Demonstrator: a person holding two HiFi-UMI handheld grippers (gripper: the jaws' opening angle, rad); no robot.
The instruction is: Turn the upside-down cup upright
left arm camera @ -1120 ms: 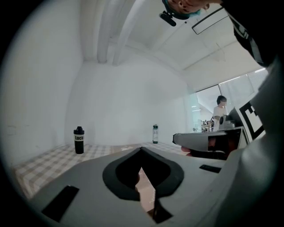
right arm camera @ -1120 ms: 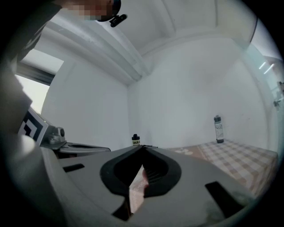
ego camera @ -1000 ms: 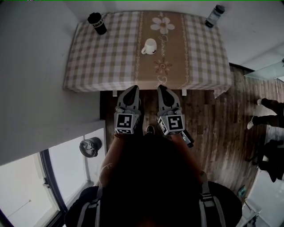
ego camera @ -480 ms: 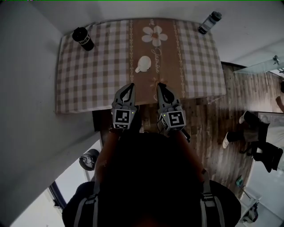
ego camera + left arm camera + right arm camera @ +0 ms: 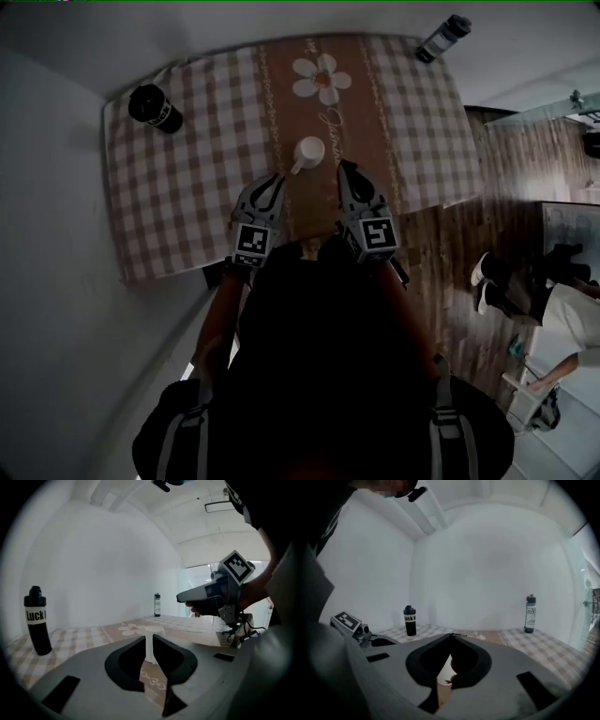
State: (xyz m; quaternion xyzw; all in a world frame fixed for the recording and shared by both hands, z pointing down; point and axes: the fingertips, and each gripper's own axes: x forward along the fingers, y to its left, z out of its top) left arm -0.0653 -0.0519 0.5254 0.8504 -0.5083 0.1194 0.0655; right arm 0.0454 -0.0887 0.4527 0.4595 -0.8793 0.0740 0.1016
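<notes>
A white cup (image 5: 308, 151) stands upside down on the brown runner of the checked table (image 5: 187, 197), its handle toward the near left. My left gripper (image 5: 273, 178) hangs just short of it, over the near edge. Its jaws are opening, a narrow gap shows, and nothing is between them. In the left gripper view the cup (image 5: 151, 651) shows through that gap of the left gripper (image 5: 149, 636). My right gripper (image 5: 345, 167) is shut and empty, to the cup's right. In the right gripper view the cup (image 5: 444, 670) peeks from below the closed tips of the right gripper (image 5: 451, 634).
A black bottle (image 5: 155, 108) stands at the far left of the table, a clear bottle (image 5: 442, 37) at the far right corner. A white wall runs behind and left of the table. A wooden floor with people's legs (image 5: 502, 281) lies to the right.
Both grippers have moved forward from below the table's near edge to over the cloth, close to the cup. The left jaws have parted slightly.
</notes>
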